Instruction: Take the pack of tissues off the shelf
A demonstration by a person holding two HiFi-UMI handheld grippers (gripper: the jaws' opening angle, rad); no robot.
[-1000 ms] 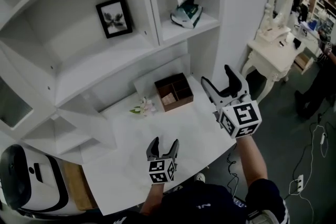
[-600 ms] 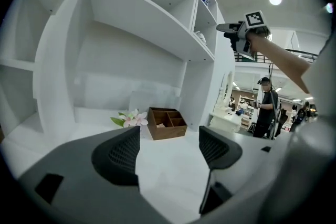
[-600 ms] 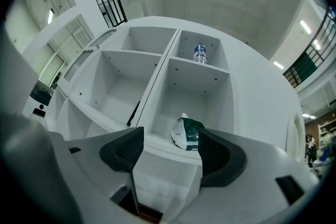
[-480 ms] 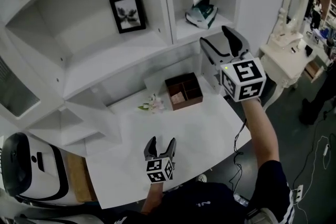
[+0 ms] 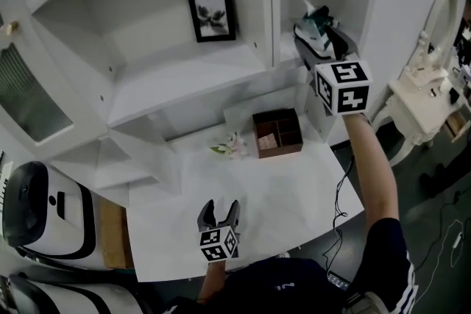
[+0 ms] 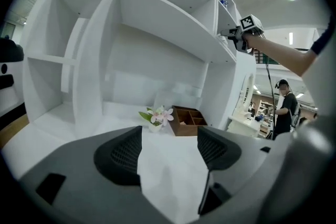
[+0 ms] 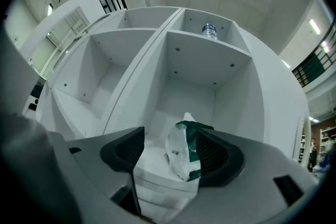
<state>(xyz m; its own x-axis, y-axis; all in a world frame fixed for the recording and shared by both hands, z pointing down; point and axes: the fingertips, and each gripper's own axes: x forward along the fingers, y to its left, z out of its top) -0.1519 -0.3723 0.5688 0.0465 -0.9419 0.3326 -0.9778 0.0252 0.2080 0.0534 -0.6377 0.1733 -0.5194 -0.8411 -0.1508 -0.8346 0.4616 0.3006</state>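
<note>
The pack of tissues (image 5: 315,27), white and green plastic with a tissue sticking up, stands on the right-hand shelf (image 5: 288,54). My right gripper (image 5: 321,46) is raised to that shelf, right in front of the pack. In the right gripper view the pack (image 7: 184,153) sits just ahead of the jaws, nearer the right one; my right gripper (image 7: 170,157) is open, its jaws having just closed a little, with no pad pressing. My left gripper (image 5: 218,214) hovers low over the white table (image 5: 294,195), open, jaws just narrowed slightly, nothing between them (image 6: 168,152).
A framed picture (image 5: 212,14) stands in the wider shelf bay to the left. On the table lie a brown wooden box (image 5: 277,134) and a small flower sprig (image 5: 232,147). A bottle (image 7: 209,31) sits on the top shelf. A white dressing table (image 5: 430,92) stands at right.
My right gripper has risen from over the table's right edge up to the shelf, closing in on the tissue pack. The left gripper has drifted back toward the table's near edge.
</note>
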